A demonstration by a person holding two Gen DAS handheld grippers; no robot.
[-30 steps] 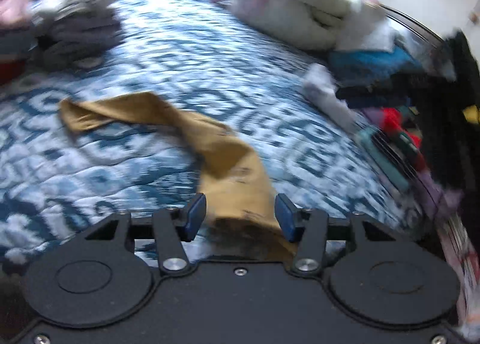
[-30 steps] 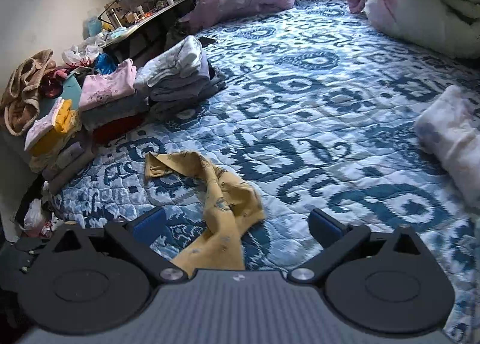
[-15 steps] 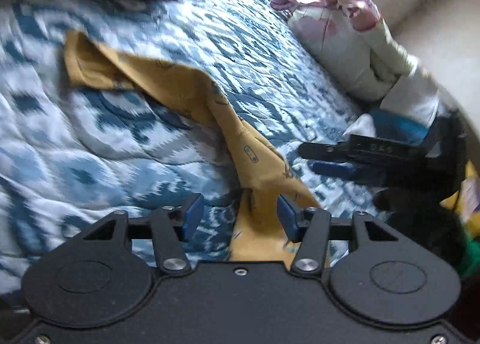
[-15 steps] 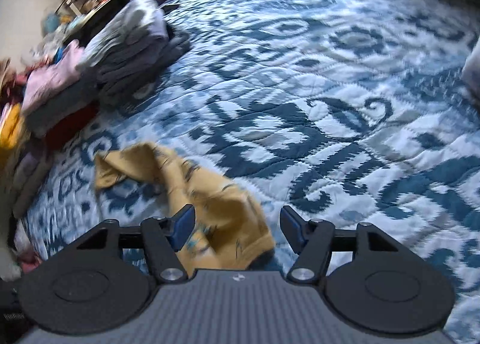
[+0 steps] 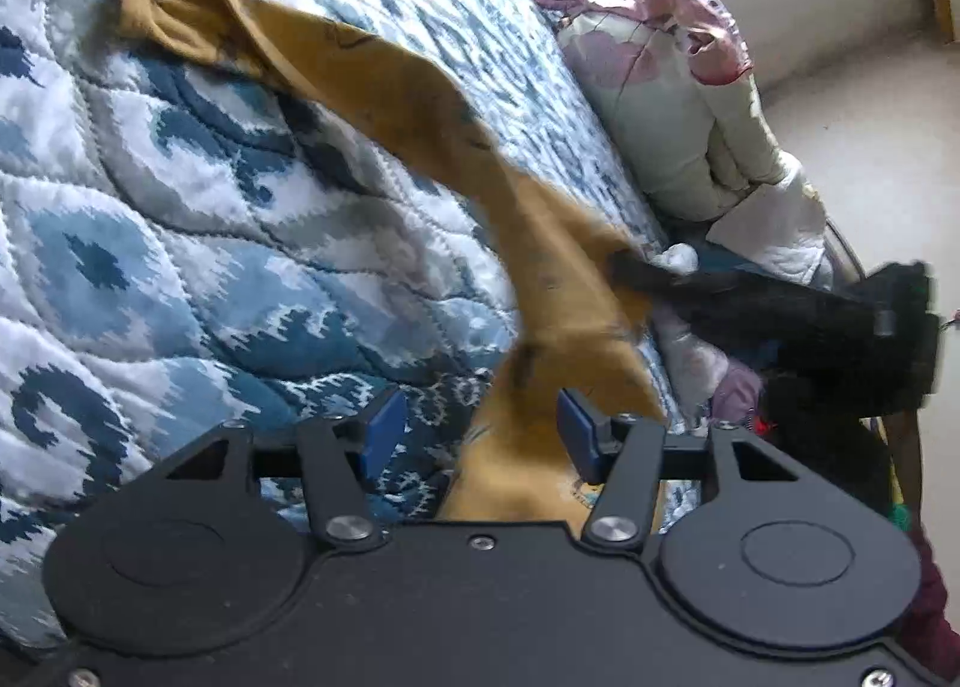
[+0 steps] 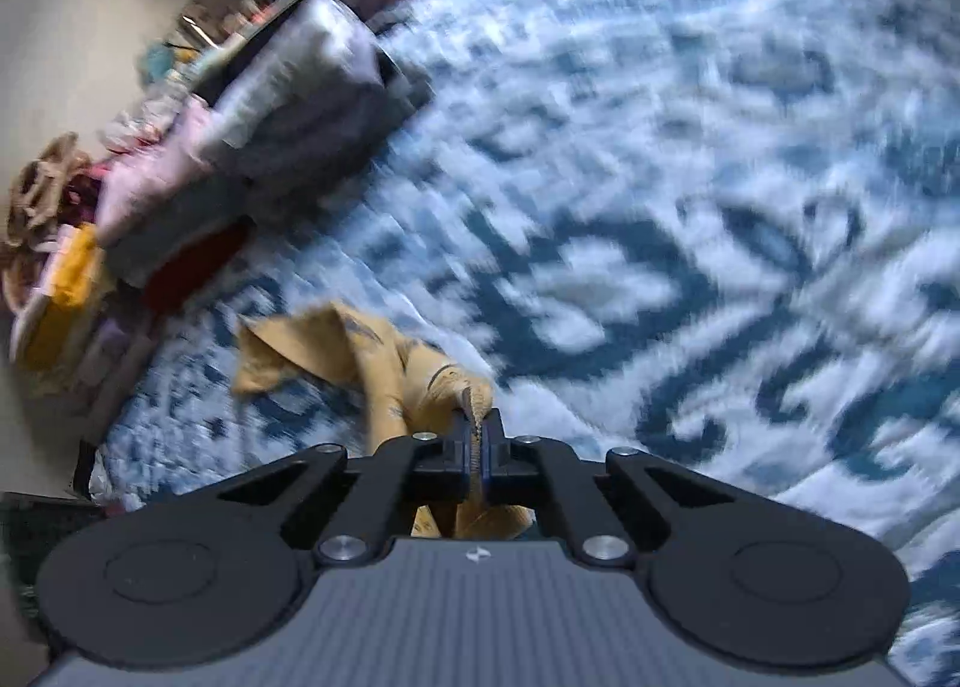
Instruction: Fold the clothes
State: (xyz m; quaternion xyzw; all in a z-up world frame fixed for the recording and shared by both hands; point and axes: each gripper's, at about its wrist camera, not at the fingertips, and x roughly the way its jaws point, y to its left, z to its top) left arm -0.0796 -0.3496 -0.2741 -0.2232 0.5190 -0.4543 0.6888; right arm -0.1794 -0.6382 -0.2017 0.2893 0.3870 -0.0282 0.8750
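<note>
- Now the right gripper (image 6: 477,435) is clenched on an edge of the mustard garment (image 5: 384,87).
- Left gripper (image 5: 477,429) gapes, the cloth lying loosely between its fingers, over the blue quilt (image 5: 150,219).

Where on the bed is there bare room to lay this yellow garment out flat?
The widest free patch is the blue-and-white quilt to the right of the mustard garment, past the folded clothes stack. It is crowded along the left edge by that stack and other piles, and in the left wrist view the bundled comforter takes the far side.
</note>
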